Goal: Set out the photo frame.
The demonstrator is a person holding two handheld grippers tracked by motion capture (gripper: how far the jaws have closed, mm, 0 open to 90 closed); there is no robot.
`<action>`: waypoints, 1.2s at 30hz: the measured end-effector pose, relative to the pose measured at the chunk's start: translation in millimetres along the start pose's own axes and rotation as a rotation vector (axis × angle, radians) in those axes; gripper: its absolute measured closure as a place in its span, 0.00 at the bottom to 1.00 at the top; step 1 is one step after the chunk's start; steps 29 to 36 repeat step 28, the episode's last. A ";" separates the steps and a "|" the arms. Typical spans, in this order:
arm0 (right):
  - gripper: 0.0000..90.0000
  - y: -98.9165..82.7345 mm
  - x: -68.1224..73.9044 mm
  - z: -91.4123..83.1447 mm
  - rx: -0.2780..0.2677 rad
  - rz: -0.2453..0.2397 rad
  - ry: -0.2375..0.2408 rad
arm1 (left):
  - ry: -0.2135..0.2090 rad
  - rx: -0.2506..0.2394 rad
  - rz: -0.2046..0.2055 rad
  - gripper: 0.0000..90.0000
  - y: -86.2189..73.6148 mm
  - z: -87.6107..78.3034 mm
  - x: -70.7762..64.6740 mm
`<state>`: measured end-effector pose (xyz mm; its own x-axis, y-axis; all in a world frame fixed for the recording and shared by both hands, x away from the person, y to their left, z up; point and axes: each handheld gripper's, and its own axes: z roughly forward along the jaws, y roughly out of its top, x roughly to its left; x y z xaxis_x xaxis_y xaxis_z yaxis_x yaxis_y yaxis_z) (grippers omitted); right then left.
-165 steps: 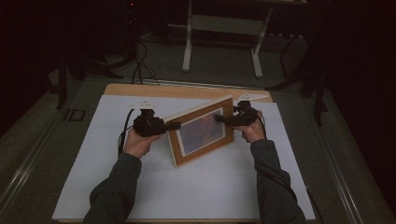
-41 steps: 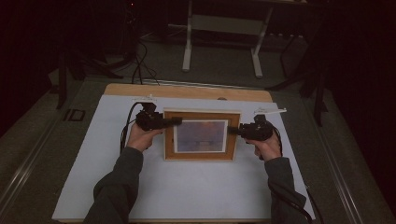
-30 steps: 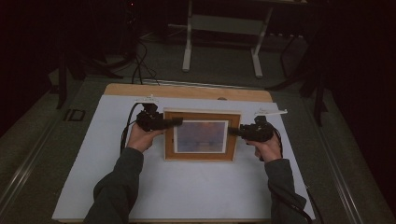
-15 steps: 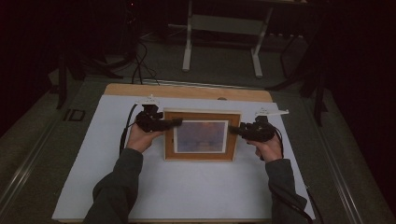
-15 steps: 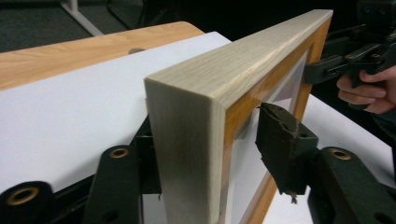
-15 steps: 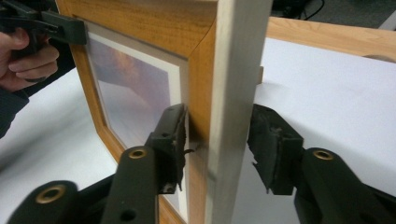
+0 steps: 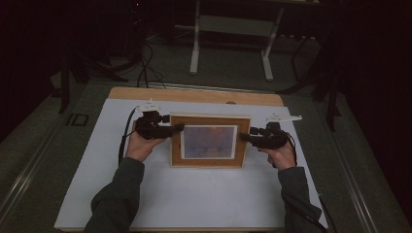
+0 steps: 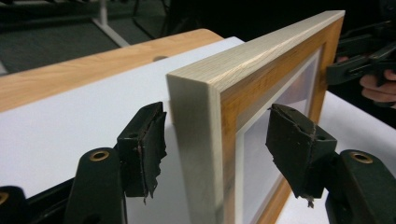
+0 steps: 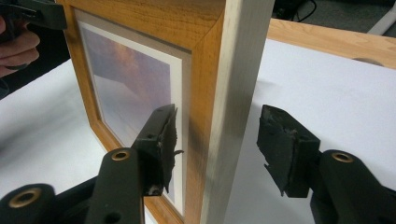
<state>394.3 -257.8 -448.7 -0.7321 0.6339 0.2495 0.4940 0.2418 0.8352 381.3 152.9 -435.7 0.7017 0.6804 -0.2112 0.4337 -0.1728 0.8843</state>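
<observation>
A wooden picture frame (image 7: 209, 162) with a dusky sky print stands on its lower edge on the white sheet (image 7: 194, 194), facing me. My left gripper (image 7: 177, 127) straddles the frame's left edge (image 8: 196, 140). Its pads (image 8: 142, 149) stand clear of both faces and its jaws have just been opening. My right gripper (image 7: 245, 137) straddles the right edge (image 9: 233, 93), and its jaws have also just been opening. One pad (image 9: 161, 149) is close to the front face and the other (image 9: 280, 154) is well off the back. Both grippers are open.
The white sheet lies on a wooden tabletop (image 7: 194, 94) whose far strip shows bare. A metal stand (image 7: 228, 29) and cables (image 7: 145, 63) are on the dark floor beyond the table. The sheet runs bare from the frame to the near edge.
Several seconds ago the frame was held skewed between the grippers; now it stands square. Over the last second both hands stayed at its sides and the jaws spread off it.
</observation>
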 end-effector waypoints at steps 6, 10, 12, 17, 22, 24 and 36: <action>0.48 0.2 1.5 -5.7 -0.011 -0.010 -0.004 | 0.045 -0.027 0.031 0.41 -2.3 -11.4 -3.0; 0.48 -1.6 1.2 -10.6 -0.014 -0.014 -0.010 | 0.070 -0.036 0.042 0.41 -4.2 -17.2 -6.0; 0.48 -2.4 0.9 -12.2 -0.014 -0.012 -0.007 | 0.080 -0.039 0.038 0.41 -5.6 -20.4 -6.6; 0.48 -8.4 -0.4 -21.2 -0.008 -0.020 -0.027 | 0.117 -0.032 0.036 0.41 -12.2 -28.3 -7.9; 0.48 -14.4 1.4 -26.6 -0.001 -0.031 -0.056 | 0.159 -0.021 0.030 0.41 -22.6 -37.3 -8.6; 0.48 -17.6 1.6 -29.0 0.008 -0.042 -0.073 | 0.185 -0.011 0.029 0.41 -28.8 -41.2 -8.2; 0.46 -26.7 1.0 -34.7 0.036 -0.055 -0.138 | 0.231 0.012 0.005 0.41 -41.2 -47.2 -5.5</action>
